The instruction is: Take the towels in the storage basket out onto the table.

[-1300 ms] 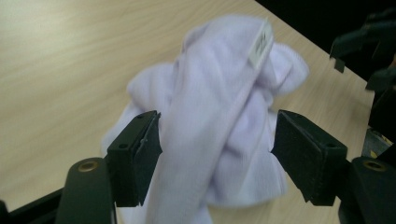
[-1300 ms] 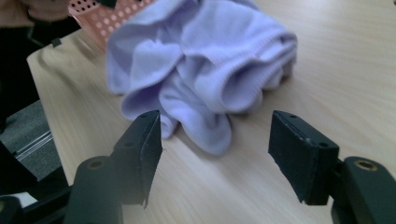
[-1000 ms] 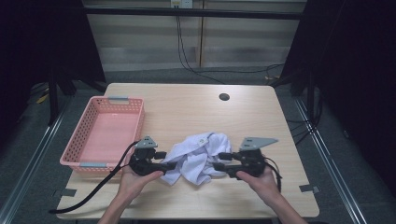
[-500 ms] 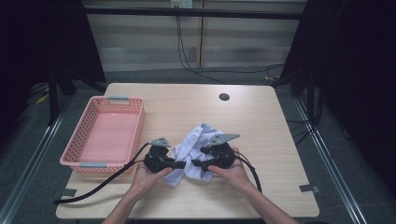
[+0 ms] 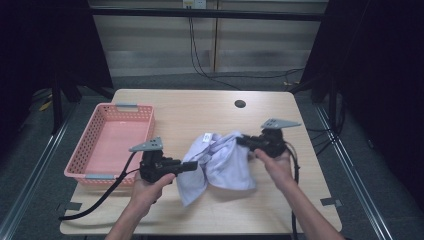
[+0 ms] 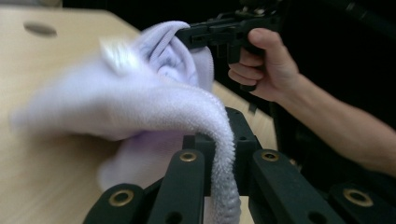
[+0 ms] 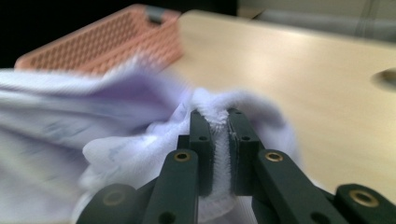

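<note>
A pale lilac towel (image 5: 220, 161) hangs lifted over the middle of the table, stretched between both grippers. My left gripper (image 5: 192, 165) is shut on the towel's left edge, and the cloth (image 6: 140, 107) runs down between its jaws. My right gripper (image 5: 241, 142) is shut on the towel's upper right corner, with a fold of cloth (image 7: 218, 140) pinched between its fingers (image 7: 201, 140). In the left gripper view the right gripper (image 6: 184, 35) shows ahead, held by a hand (image 6: 264, 63).
A pink plastic basket (image 5: 90, 150) stands empty at the table's left side and also appears in the right gripper view (image 7: 102, 42). A round cable hole (image 5: 240, 104) sits near the table's far edge. The left gripper's black cable (image 5: 95, 202) trails off the front left.
The grippers came together at the towel, then drew apart. Now the towel is lifted and spread between them, with the right gripper raised and farther right.
</note>
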Demonstrator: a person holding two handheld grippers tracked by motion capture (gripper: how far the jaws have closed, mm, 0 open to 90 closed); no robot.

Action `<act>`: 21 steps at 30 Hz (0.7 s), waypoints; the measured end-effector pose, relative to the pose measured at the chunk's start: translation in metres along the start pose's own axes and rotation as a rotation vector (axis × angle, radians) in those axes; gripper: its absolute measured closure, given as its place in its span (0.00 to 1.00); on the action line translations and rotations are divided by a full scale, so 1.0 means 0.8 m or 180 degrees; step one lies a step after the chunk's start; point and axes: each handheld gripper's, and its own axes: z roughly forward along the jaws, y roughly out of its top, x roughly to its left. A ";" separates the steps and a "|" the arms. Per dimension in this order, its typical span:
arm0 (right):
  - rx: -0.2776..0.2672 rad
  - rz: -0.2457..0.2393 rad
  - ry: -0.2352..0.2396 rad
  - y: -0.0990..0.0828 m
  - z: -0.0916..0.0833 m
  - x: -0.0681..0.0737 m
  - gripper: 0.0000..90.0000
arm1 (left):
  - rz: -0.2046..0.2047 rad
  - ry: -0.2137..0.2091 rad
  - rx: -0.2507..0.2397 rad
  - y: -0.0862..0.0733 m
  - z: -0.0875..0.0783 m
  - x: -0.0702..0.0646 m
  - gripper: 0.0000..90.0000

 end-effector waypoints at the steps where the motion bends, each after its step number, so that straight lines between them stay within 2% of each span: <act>1: -0.0053 0.0007 -0.0043 0.011 -0.009 -0.009 0.92 | 0.0005 -0.0003 -0.0045 0.003 -0.005 -0.004 0.96; 3: -0.0155 0.0046 -0.0180 0.031 -0.027 -0.024 0.92 | -0.0018 -0.0026 -0.0101 0.010 -0.017 -0.011 0.96; 9: -0.0355 0.0170 -0.0580 0.078 -0.064 -0.075 0.92 | 0.0005 0.0076 -0.0230 0.020 -0.050 -0.024 0.96; 11: -0.0431 0.0178 -0.0756 0.094 -0.076 -0.092 0.92 | -0.0023 0.0101 -0.0289 0.020 -0.060 -0.027 0.95; 12: -0.0451 0.0186 -0.0806 0.099 -0.079 -0.097 0.92 | -0.0013 0.0157 -0.0281 0.017 -0.063 -0.027 0.95; 13: -0.0465 0.0206 -0.0911 0.104 -0.082 -0.104 0.92 | -0.0006 0.0275 -0.0216 0.014 -0.064 -0.026 0.95; 14: -0.0431 0.0190 -0.1026 0.107 -0.084 -0.113 0.91 | -0.0062 0.0377 -0.0164 0.008 -0.065 -0.024 0.94; 15: -0.0390 0.0189 -0.1098 0.106 -0.084 -0.122 0.85 | -0.0117 0.0386 -0.0129 0.000 -0.065 -0.018 0.89; 16: -0.0327 0.0206 -0.1146 0.102 -0.081 -0.131 0.73 | -0.0149 0.0366 -0.0077 -0.009 -0.064 -0.013 0.82; 17: -0.0247 0.0219 -0.1146 0.096 -0.078 -0.139 0.60 | -0.0168 0.0441 -0.0011 -0.019 -0.062 -0.010 0.74; 18: -0.0200 0.0221 -0.1148 0.087 -0.075 -0.143 0.54 | -0.0261 0.0529 0.0056 -0.029 -0.058 -0.004 0.66; 19: -0.0130 0.0182 -0.1223 0.076 -0.071 -0.144 0.50 | -0.0289 0.0560 0.0114 -0.034 -0.057 -0.001 0.56; 21: -0.0105 0.0177 -0.1161 0.061 -0.070 -0.144 0.46 | -0.0312 0.0619 0.0233 -0.042 -0.053 0.007 0.51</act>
